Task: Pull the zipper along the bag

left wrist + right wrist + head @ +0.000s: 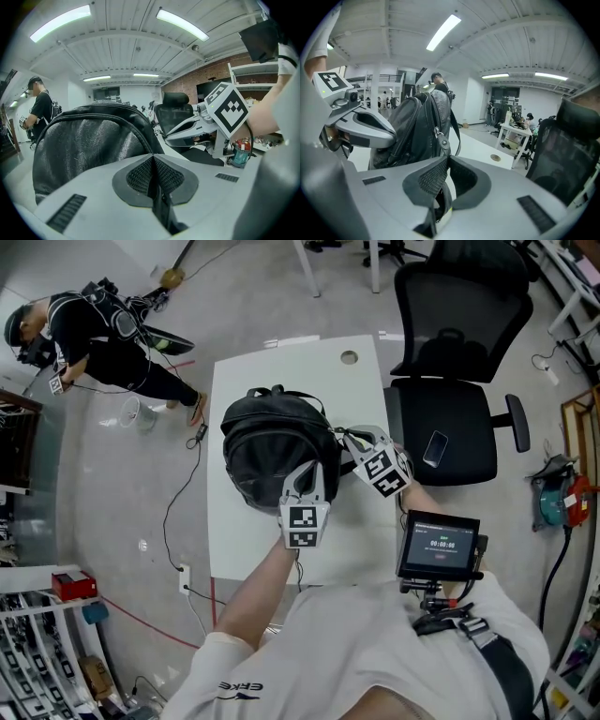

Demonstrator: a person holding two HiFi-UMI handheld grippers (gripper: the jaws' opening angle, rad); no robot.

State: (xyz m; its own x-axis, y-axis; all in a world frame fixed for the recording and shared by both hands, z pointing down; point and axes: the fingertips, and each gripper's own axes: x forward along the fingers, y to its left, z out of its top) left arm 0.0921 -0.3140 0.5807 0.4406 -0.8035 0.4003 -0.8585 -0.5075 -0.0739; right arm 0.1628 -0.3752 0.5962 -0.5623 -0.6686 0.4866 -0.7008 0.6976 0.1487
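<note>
— What is the setting?
— A grey-floored workroom. A white table [246,549] stands at its centre, a black office chair [450,418] at the table's 2 o'clock, and a person in black [103,338] at its 10 o'clock.

— Where is the bag?
— The black backpack [267,451] sits mid-table.

— And the tools?
— The left gripper [307,476] meets the backpack at its 5 o'clock edge. Its jaws are pressed together with a dark strip pinched between them, seemingly the bag's own material. The right gripper [349,439] reaches in at 3 o'clock, and its jaws are clamped on the zipper pull [439,143], which hangs from the zip track.
</note>
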